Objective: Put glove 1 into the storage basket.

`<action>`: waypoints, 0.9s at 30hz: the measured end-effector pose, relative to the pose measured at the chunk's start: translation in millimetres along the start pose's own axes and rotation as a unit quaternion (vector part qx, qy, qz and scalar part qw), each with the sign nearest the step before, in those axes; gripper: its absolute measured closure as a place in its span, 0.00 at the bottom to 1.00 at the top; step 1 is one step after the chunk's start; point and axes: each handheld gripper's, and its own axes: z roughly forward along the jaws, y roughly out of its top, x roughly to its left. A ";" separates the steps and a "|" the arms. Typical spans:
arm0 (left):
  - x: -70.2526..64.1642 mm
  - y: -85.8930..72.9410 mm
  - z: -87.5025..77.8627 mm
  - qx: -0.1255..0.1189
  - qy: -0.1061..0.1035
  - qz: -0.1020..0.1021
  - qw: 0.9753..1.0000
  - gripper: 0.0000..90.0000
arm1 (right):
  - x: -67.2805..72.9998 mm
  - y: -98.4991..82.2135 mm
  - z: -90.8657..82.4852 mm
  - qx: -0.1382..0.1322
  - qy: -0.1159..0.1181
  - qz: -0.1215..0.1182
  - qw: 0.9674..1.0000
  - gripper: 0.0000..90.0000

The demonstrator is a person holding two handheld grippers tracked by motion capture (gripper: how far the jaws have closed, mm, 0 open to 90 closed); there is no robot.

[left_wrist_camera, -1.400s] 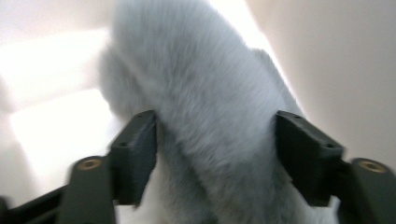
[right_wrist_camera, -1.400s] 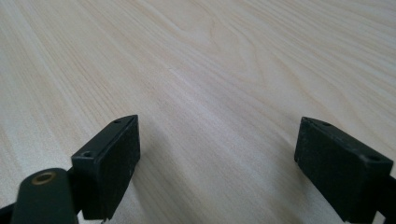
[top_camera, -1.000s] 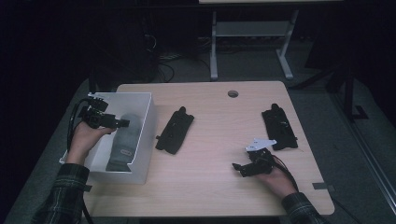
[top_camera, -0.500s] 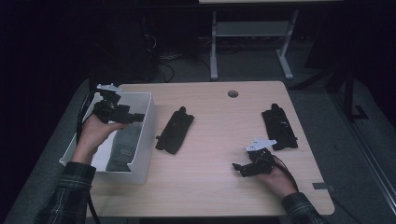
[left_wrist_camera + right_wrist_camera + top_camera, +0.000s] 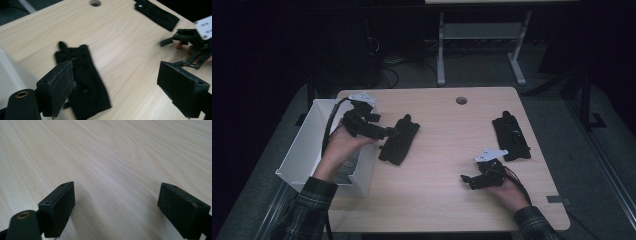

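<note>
Reaching out from over the white bin [image 5: 307, 150], the left gripper [image 5: 388, 133] is held level above the table [image 5: 447, 200], its tips at the near black glove [image 5: 399, 142]. The left hand [image 5: 343, 147] is wrapped around the gripper body, with the forearm crossing the bin's right wall. Its jaws have just been opening and are spread wide; nothing is pinched between them. In the left gripper view the near black glove [image 5: 85, 82] is seen flat on the wood, partly below and just beyond the left jaw pad, untouched by the pads as far as can be told.

The right gripper [image 5: 467, 179] is rested low near the table's front right part, pointed leftward, with the right hand [image 5: 507, 192] behind it. Its jaws are parted wide over bare wood in the right gripper view, nothing between them.

A second black glove [image 5: 511, 137] is laid flat near the right edge, just beyond the right gripper. A round cable hole [image 5: 461, 100] is set near the far edge. A dark item is lying inside the bin, too dim to identify. No obstacle is seen between the left jaws and the near glove.
</note>
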 end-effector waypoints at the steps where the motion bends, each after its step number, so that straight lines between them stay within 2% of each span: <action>1: -3.4 0.3 3.0 0.001 -0.003 0.002 1.000 0.14 | 0.0 0.0 0.0 0.000 0.000 0.000 1.000 0.16; 8: -30.7 -3.3 32.1 0.005 -0.019 0.013 1.000 0.14 | 0.1 0.0 0.0 0.000 0.000 0.001 1.000 0.16; 9: -30.7 -3.3 32.1 0.005 -0.019 0.013 1.000 0.14 | 0.1 0.0 0.0 0.000 0.000 0.001 1.000 0.16; 11: -37.5 -6.4 38.8 0.004 -0.018 0.016 1.000 0.14 | 0.1 0.0 0.0 0.000 0.000 0.001 1.000 0.16; 14: -48.6 -15.9 54.4 0.013 -0.031 0.020 0.999 0.14 | 0.1 0.0 0.0 0.000 0.000 0.001 1.000 0.16; 18: -55.1 -25.3 65.3 0.023 -0.032 0.024 0.999 0.14 | 0.1 0.0 -0.1 0.000 0.000 0.000 1.000 0.16; 21: -58.9 -36.4 74.2 0.030 -0.036 0.028 0.999 0.14 | 0.2 0.0 -0.1 0.000 0.000 0.001 1.000 0.16; 22: -60.8 -43.6 78.8 0.035 -0.034 0.035 0.998 0.14 | 0.3 -0.1 0.0 0.000 0.000 0.000 1.000 0.16; 27: -61.9 -57.0 86.9 0.037 -0.032 0.038 0.998 0.14 | 1.0 0.2 -0.2 0.002 0.000 0.002 1.000 0.16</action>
